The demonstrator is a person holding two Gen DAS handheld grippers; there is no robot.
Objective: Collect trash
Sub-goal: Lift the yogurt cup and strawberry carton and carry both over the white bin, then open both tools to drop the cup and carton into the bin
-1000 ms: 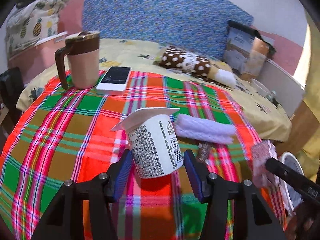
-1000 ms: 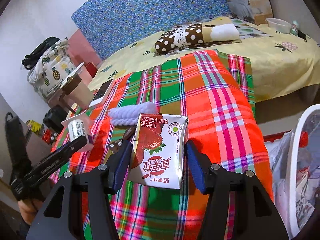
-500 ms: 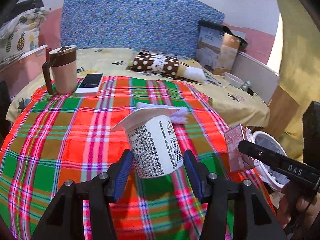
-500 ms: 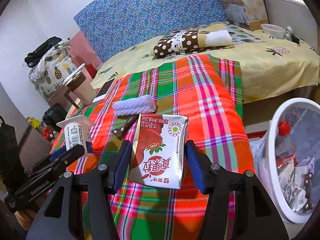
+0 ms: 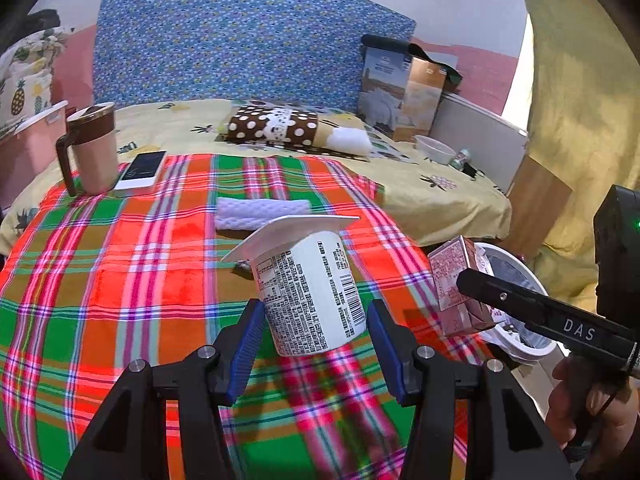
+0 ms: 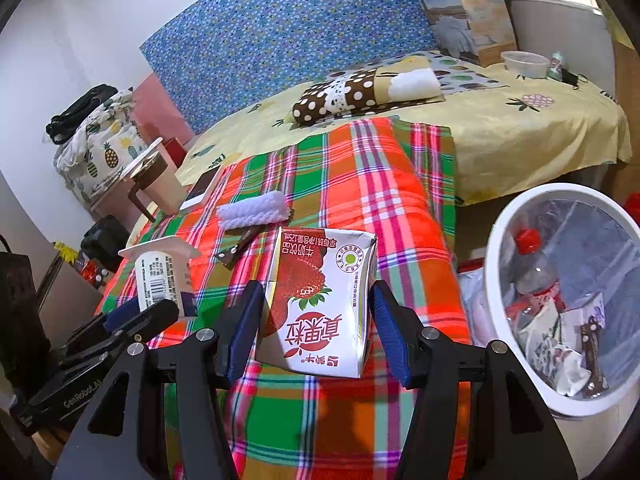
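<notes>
My left gripper (image 5: 316,338) is shut on a white yogurt cup (image 5: 310,286), held upside down above the plaid cloth. The cup also shows in the right wrist view (image 6: 162,276). My right gripper (image 6: 316,330) is shut on a strawberry milk carton (image 6: 320,302), held above the cloth's right edge; the carton shows in the left wrist view (image 5: 454,280). A white trash bin (image 6: 496,240) with a bottle and wrappers inside stands on the floor just right of the carton. A dark wrapper (image 6: 236,246) lies on the cloth.
A plaid cloth (image 5: 120,280) covers the bed's near part. On it lie a folded white towel (image 5: 260,210), a brown mug (image 5: 90,148) and a phone (image 5: 142,168). A dotted pillow (image 5: 276,128) and a paper bag (image 5: 400,92) are at the back.
Both grippers have moved right with their loads held. The trash bin has come much further into the right wrist view and now sits close beside the carton.
</notes>
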